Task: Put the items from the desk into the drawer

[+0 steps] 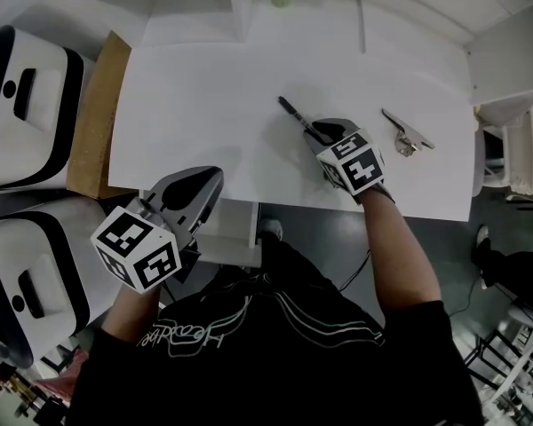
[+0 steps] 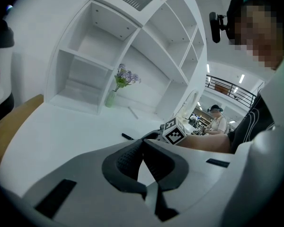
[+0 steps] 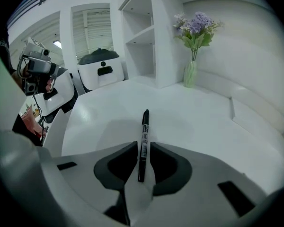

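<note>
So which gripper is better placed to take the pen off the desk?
The right gripper: its jaws straddle the pen, one on each side. The left gripper sits at the near edge of the desk, jaws together, away from the pen.

Desk point(image 1: 204, 105): white top, recorded as smooth with a faint sheen; board point(image 1: 98, 122) at its side: tan wood, matt; pen point(image 3: 143, 141): black plastic, satin, a white printed band noted on the barrel; metal piece point(image 1: 407, 134): bright, polished; left gripper point(image 2: 143, 143) and right gripper point(image 3: 142, 148): shells of pale grey matt plastic, pads point(image 3: 116, 167) listed as dark, finely ribbed, rubbery; vase point(image 3: 190, 74): pale green, translucent, glossy.
</note>
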The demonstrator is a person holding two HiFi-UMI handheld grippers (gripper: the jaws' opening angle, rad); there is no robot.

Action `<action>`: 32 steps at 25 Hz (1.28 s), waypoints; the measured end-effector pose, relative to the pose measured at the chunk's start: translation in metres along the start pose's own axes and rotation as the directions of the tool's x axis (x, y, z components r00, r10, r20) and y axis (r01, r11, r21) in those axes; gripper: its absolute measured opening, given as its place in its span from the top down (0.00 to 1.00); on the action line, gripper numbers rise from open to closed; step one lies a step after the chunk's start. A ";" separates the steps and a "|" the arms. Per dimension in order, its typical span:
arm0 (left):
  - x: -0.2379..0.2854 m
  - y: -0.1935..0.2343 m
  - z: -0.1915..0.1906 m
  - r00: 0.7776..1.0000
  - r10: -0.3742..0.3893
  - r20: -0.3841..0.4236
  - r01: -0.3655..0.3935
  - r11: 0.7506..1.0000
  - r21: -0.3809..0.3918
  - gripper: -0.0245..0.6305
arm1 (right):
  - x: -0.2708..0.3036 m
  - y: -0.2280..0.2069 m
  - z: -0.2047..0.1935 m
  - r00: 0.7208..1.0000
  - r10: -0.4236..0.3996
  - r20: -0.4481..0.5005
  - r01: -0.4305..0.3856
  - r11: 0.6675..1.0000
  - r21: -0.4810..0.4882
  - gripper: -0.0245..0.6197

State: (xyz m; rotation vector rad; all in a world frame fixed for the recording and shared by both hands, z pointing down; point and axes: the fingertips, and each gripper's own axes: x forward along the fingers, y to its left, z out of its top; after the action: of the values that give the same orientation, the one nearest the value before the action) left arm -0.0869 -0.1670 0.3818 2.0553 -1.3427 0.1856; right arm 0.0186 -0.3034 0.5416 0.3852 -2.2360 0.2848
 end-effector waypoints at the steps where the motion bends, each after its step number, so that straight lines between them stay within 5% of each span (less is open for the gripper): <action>1: -0.001 0.001 -0.001 1.000 0.002 0.000 -0.002 1.000 -0.001 0.93 | 0.000 0.000 0.000 1.000 -0.003 -0.005 0.003 1.000 -0.001 0.81; 19: -0.041 0.005 -0.021 1.000 -0.009 0.012 0.009 1.000 -0.001 0.93 | -0.014 0.016 0.017 0.996 -0.079 0.040 0.077 0.995 0.059 0.86; 32: -0.102 -0.006 -0.033 0.998 -0.026 0.062 0.025 1.000 0.009 0.93 | -0.077 0.104 0.074 0.974 -0.069 0.217 0.062 0.997 0.042 0.86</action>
State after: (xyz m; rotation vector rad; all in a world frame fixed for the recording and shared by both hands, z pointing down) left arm -0.1213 -0.0683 0.3587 2.0993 -1.3538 0.1168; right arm -0.0252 -0.2178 0.4278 0.5305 -2.4303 0.2570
